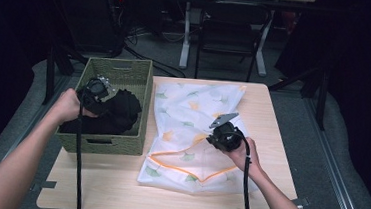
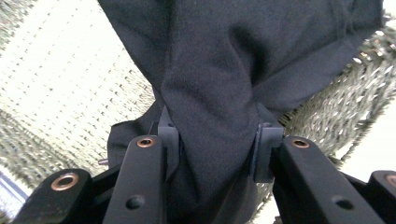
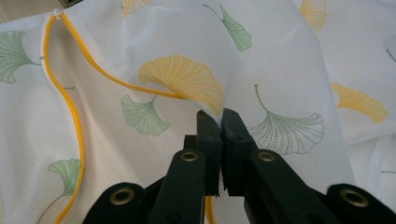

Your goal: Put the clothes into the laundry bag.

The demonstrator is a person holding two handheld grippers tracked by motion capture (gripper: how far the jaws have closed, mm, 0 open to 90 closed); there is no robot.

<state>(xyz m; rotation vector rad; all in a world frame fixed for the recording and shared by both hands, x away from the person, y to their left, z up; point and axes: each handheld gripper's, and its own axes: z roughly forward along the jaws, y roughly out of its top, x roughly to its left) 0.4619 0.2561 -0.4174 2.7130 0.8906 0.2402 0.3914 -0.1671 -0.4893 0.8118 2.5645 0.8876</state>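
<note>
Pinching the mesh laundry bag (image 3: 261, 70) open at mid-desk (image 1: 116, 189), the right gripper (image 3: 221, 116) is waiting while the left gripper (image 2: 212, 135), clamping the black garment (image 2: 224, 60), is lifting it from the wicker basket (image 1: 121, 67).

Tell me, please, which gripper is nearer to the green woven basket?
Left: the left gripper is over the basket, clamping black cloth; the right gripper pinches the mesh bag beside it.
</note>
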